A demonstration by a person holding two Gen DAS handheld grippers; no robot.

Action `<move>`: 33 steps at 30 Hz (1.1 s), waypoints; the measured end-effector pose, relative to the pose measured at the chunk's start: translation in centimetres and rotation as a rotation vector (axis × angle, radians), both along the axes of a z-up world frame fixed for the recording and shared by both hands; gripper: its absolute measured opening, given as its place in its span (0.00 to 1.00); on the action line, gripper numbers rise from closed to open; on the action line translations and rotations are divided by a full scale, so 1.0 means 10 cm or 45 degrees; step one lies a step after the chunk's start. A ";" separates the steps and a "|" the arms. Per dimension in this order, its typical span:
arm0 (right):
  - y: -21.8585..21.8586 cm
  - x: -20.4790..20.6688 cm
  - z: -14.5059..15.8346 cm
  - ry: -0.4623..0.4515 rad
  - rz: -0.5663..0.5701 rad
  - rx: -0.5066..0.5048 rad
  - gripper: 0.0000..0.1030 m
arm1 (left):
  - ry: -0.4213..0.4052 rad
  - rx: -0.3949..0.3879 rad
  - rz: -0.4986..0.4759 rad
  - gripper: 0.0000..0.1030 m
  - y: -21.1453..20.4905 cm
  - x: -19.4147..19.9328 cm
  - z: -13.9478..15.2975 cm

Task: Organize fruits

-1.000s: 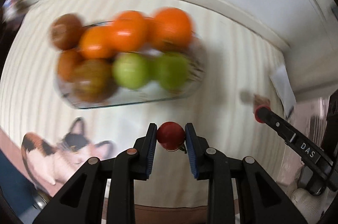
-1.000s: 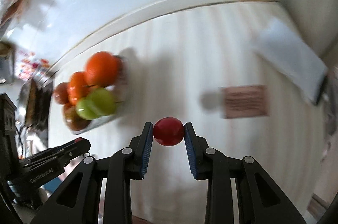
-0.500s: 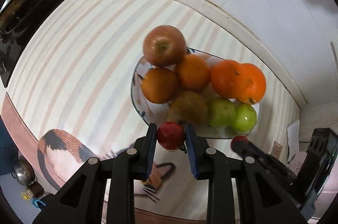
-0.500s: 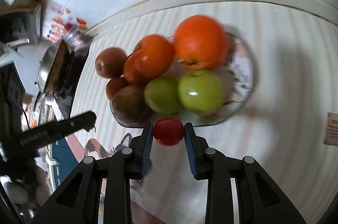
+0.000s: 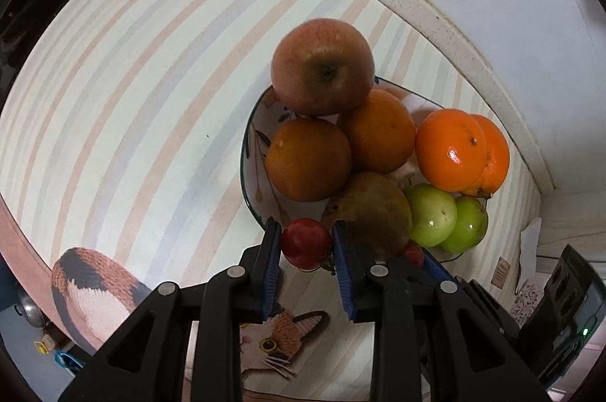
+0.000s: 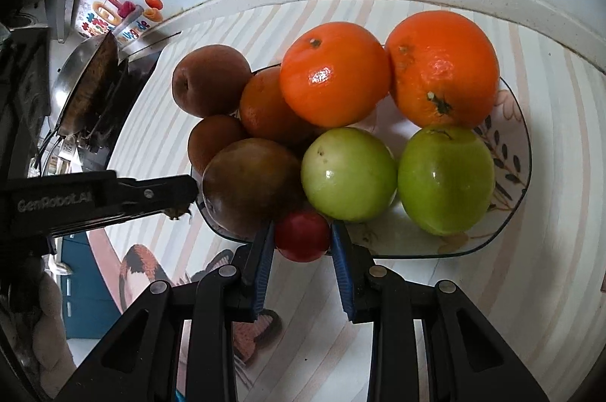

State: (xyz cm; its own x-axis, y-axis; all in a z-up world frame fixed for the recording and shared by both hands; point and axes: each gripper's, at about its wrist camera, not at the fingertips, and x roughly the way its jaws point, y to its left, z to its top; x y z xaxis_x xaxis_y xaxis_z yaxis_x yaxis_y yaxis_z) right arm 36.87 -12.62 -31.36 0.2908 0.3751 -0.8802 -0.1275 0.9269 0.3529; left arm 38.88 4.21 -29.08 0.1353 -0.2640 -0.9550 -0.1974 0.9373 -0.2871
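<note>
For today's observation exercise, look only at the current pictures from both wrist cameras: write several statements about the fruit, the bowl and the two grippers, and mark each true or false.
1. Each gripper holds a small red fruit. True: the left gripper and the right gripper each clamp one between their fingers.
2. The bowl holds two green fruits. True: the two green fruits lie side by side.
3. The bowl is empty. False: it is piled with fruit.
4. The bowl stands on a plain black surface. False: it stands on a striped cloth.
5. The bowl holds bananas. False: only round fruit shows.
</note>
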 end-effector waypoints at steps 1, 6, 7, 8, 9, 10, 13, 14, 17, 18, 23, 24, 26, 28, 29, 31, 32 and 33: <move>-0.01 -0.01 0.00 -0.008 -0.003 0.000 0.32 | 0.001 -0.002 -0.007 0.25 0.01 0.01 -0.01; -0.04 -0.03 -0.01 -0.015 -0.021 0.001 0.40 | 0.040 -0.018 0.034 0.27 0.06 -0.01 -0.06; -0.05 -0.03 -0.01 -0.013 -0.028 -0.001 0.44 | 0.041 -0.013 0.033 0.28 0.06 -0.01 -0.06; -0.07 -0.03 0.00 -0.016 -0.039 0.016 0.53 | 0.043 -0.007 0.032 0.32 0.06 -0.01 -0.06; -0.09 -0.05 0.01 -0.018 -0.043 0.027 0.63 | 0.044 0.000 0.033 0.36 0.06 -0.02 -0.05; -0.10 -0.06 0.03 -0.023 -0.044 0.031 0.65 | 0.040 0.008 0.032 0.38 0.06 -0.02 -0.04; -0.09 -0.09 0.12 -0.044 -0.040 0.036 0.67 | 0.025 0.015 0.032 0.57 0.08 -0.06 -0.01; -0.09 -0.09 0.15 -0.045 -0.040 0.034 0.71 | 0.016 0.016 0.033 0.64 0.08 -0.07 0.01; -0.12 -0.16 0.27 -0.058 -0.041 0.007 0.87 | -0.005 0.059 0.015 0.77 0.06 -0.14 0.08; -0.13 -0.19 0.32 -0.062 -0.039 -0.016 0.90 | -0.015 0.088 0.009 0.85 0.05 -0.18 0.12; -0.27 -0.33 0.52 -0.061 -0.050 -0.153 0.94 | -0.087 0.230 -0.020 0.92 -0.01 -0.42 0.32; -0.32 -0.35 0.56 -0.067 -0.054 -0.162 0.94 | -0.106 0.261 -0.028 0.92 -0.04 -0.48 0.37; -0.40 -0.40 0.65 -0.085 -0.060 -0.193 0.94 | -0.136 0.294 -0.036 0.92 -0.08 -0.58 0.46; -0.48 -0.44 0.75 -0.104 -0.059 -0.215 0.95 | -0.166 0.316 -0.033 0.92 -0.12 -0.69 0.56; -0.51 -0.46 0.81 -0.118 -0.062 -0.223 0.95 | -0.180 0.321 -0.031 0.92 -0.14 -0.73 0.61; -0.56 -0.50 0.92 -0.146 -0.057 -0.247 0.95 | -0.212 0.337 -0.024 0.93 -0.18 -0.81 0.71; -0.58 -0.52 0.98 -0.159 -0.056 -0.249 0.95 | -0.230 0.342 -0.023 0.93 -0.21 -0.86 0.78; -0.60 -0.54 1.03 -0.170 -0.053 -0.251 0.96 | -0.248 0.341 -0.019 0.93 -0.23 -0.90 0.84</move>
